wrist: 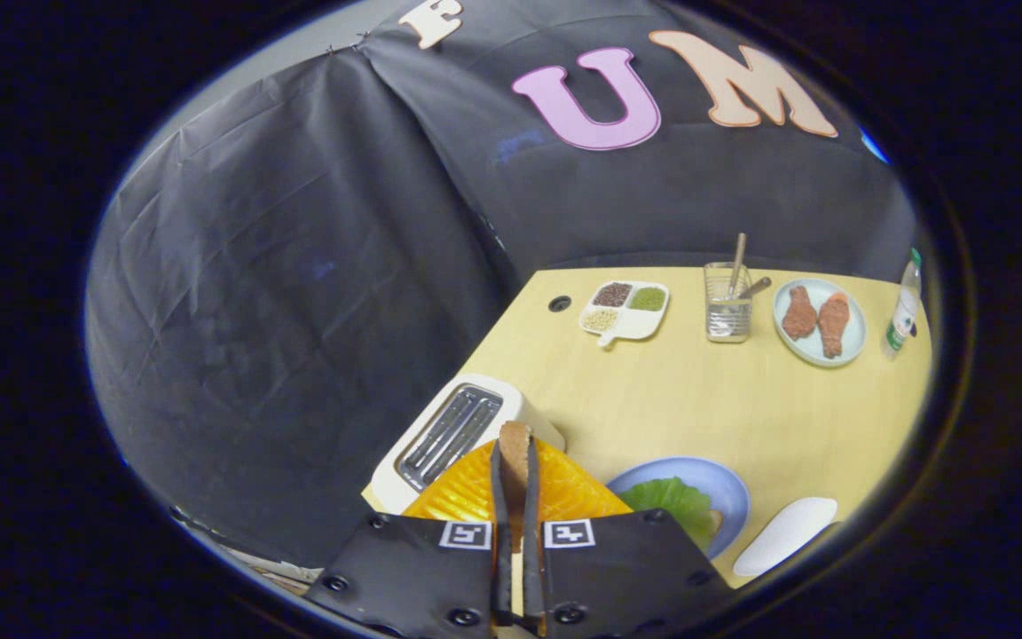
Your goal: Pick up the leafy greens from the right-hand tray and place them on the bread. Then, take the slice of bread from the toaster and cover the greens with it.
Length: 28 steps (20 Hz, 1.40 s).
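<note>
Brown bread slice (514, 444) clamped edge-on between fingers (499, 497), greens (676, 502) half-hidden

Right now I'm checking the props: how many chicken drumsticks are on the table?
2. Both lie side by side on the pale plate far beyond the claw, between the utensil holder and bottle: one drumstick toward the holder, the other toward the bottle.

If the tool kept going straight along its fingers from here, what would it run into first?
The tool is shut on the slice of bread, held edge-on. Straight ahead, just beyond it, lies the toaster, so probably that comes first; how high the tool rides above it is unclear. Past the toaster is the table.
</note>
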Available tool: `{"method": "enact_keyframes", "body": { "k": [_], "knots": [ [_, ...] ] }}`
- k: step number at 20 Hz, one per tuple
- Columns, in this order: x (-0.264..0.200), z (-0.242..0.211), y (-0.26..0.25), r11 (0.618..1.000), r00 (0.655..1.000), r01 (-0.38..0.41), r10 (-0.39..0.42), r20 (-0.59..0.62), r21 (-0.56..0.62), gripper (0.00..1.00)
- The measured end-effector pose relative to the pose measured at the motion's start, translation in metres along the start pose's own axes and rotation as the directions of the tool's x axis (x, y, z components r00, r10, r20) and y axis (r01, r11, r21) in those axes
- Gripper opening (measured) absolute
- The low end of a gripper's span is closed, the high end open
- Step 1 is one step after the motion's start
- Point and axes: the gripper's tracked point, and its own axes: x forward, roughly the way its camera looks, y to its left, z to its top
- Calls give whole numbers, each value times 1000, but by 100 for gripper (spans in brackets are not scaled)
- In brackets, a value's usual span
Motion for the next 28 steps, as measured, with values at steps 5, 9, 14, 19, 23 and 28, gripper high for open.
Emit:
{"method": "enact_keyframes", "body": {
  "k": [5,9,14,19,23,28],
  "knots": [
    [3,-19,-34,998,999,44,-43,-18,51,8],
    [8,-40,-54,995,997,69,-66,-46,76,8],
    [17,-58,-80,990,993,98,-91,-70,104,8],
    [21,-74,-108,983,988,137,-125,-96,125,9],
    [19,-82,-130,976,982,170,-155,-113,139,10],
    [20,-95,-150,974,974,196,-179,-142,116,11]
  ]
}}
